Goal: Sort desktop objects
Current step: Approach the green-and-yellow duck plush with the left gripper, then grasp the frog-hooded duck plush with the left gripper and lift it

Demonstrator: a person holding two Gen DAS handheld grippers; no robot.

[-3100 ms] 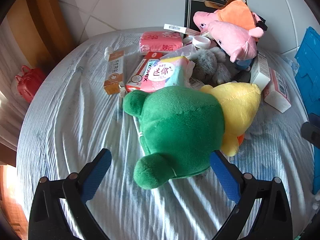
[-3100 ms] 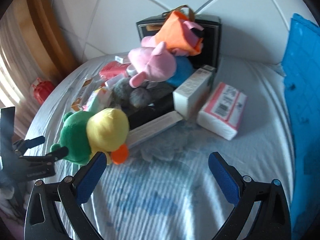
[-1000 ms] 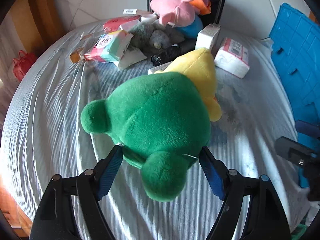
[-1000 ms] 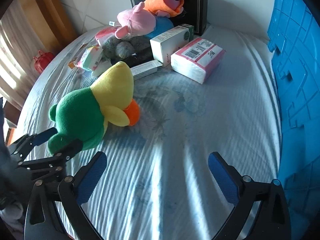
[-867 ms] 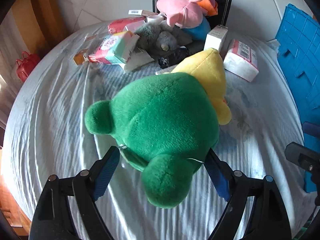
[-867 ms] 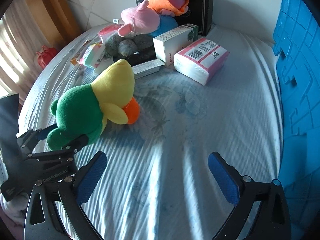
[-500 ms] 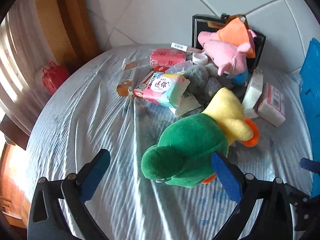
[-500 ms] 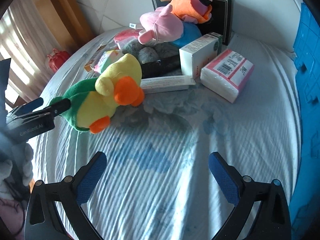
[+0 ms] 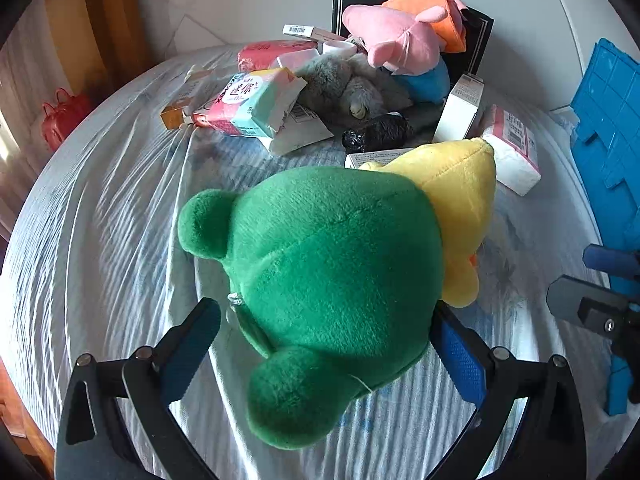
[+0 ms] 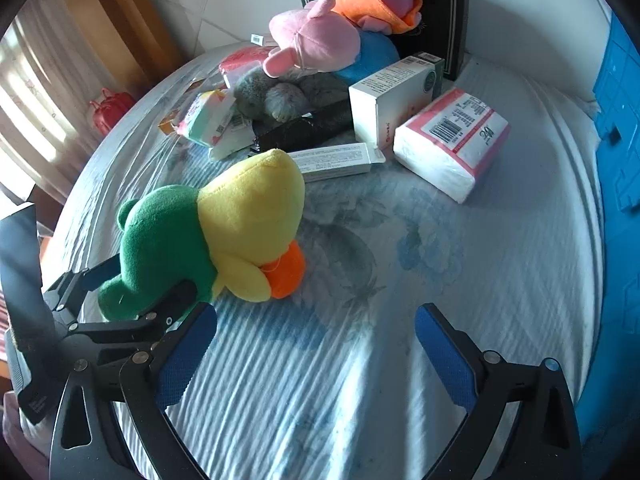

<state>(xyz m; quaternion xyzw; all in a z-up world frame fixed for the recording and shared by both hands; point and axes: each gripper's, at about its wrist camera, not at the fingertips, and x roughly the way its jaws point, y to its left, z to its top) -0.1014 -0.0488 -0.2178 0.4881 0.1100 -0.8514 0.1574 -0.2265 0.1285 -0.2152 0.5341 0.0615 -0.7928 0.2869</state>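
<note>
Striped blue bedsheet (image 10: pixel 400 320), your toys and boxes piled toward twelve o'clock.

Your green-and-yellow plush duck (image 9: pixel 332 280) lies on the sheet between the wide-apart fingers of your left gripper (image 9: pixel 326 344), no pad visibly squeezing it. Your right gripper (image 10: pixel 316 344) stands spread over bare sheet, the duck at its ten o'clock. Beyond, at one o'clock, a pink-and-white tissue pack (image 10: pixel 452 144); farther back, a pink plush (image 10: pixel 316 44).

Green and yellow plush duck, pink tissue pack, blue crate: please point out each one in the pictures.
green and yellow plush duck (image 9: pixel 336 264): left wrist view, on its green back.
pink tissue pack (image 10: pixel 452 140): right wrist view, on its labelled top face.
blue crate (image 9: pixel 608 120): left wrist view, on its ribbed wall.
</note>
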